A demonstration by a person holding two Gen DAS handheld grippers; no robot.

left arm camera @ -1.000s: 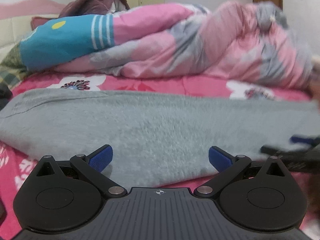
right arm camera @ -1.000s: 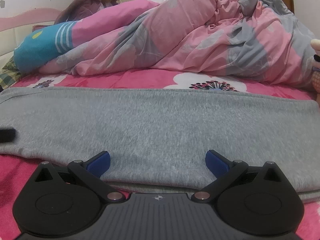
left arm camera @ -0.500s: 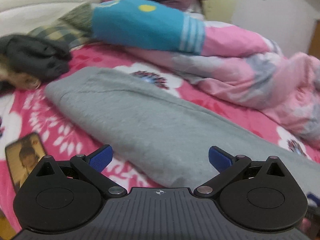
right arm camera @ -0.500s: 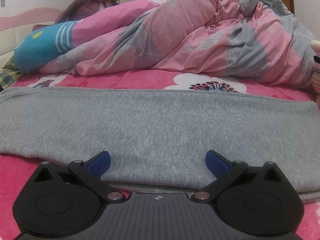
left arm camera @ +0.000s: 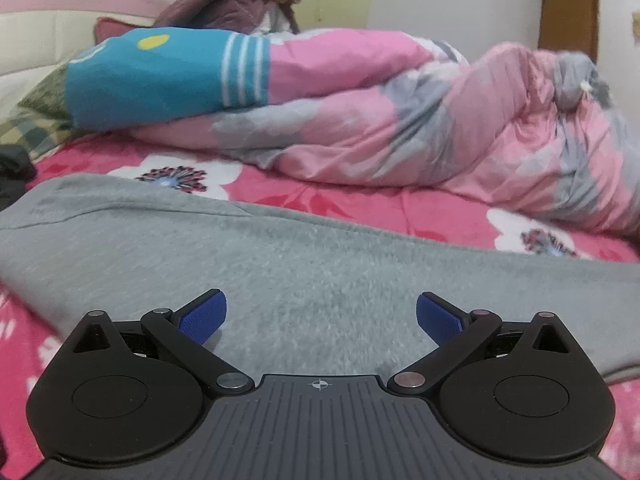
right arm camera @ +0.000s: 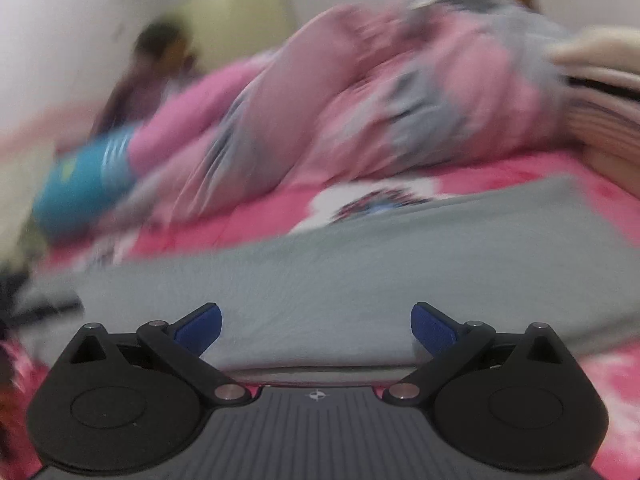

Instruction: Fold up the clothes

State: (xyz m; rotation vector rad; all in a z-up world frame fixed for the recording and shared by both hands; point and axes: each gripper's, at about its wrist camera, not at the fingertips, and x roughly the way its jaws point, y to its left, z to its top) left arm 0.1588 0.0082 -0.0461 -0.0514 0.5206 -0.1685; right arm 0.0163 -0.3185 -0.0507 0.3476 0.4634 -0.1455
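Observation:
A long grey garment (left arm camera: 280,264) lies folded flat across the pink flowered bedsheet (left arm camera: 360,204). My left gripper (left arm camera: 320,316) hovers low over its near edge, blue pads wide apart, nothing between them. In the right wrist view the same grey garment (right arm camera: 360,268) stretches across the frame, blurred by motion. My right gripper (right arm camera: 316,322) stands open over the near folded edge, empty.
A bunched pink and grey quilt (left arm camera: 440,120) with a blue striped part (left arm camera: 160,76) fills the back of the bed. A person (left arm camera: 256,4) sits behind it. Dark clothing (left arm camera: 12,176) lies at far left. Folded cream fabric (right arm camera: 604,92) is stacked at right.
The left gripper has swung back right and lower toward the garment's near edge. The right gripper, still before, now moves fast and tilts, blurring its view toward the garment's right end.

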